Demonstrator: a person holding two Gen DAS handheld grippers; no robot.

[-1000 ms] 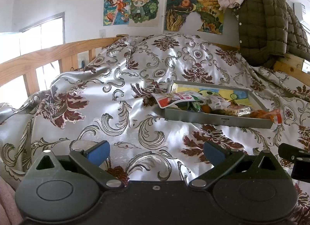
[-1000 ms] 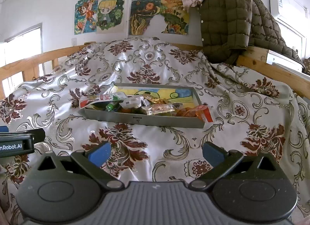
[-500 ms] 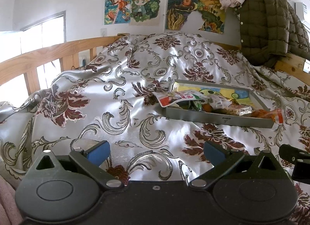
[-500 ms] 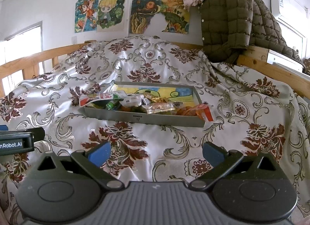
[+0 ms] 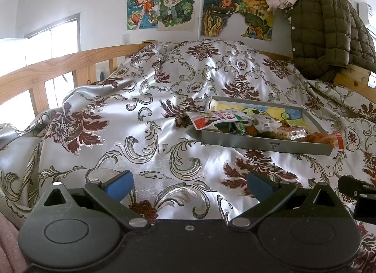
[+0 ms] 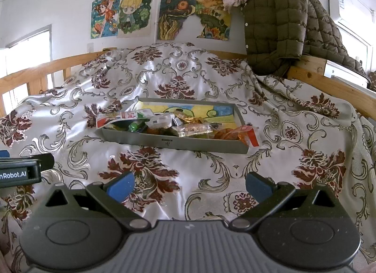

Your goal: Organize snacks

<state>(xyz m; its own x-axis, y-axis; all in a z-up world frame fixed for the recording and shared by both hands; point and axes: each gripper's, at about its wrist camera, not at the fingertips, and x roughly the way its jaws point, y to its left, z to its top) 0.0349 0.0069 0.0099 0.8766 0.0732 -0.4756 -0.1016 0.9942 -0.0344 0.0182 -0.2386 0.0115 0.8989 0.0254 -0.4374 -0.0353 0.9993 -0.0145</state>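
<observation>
Count: 1 grey tray (image 6: pixel 174 142) holding a snack pile (image 6: pixel 178 127) too jumbled to count, 1 red-and-white pouch (image 6: pixel 117 117) over its left rim, 1 orange packet (image 6: pixel 244 135) over its right corner, 1 olive jacket (image 6: pixel 277 26), 2 grippers.
</observation>
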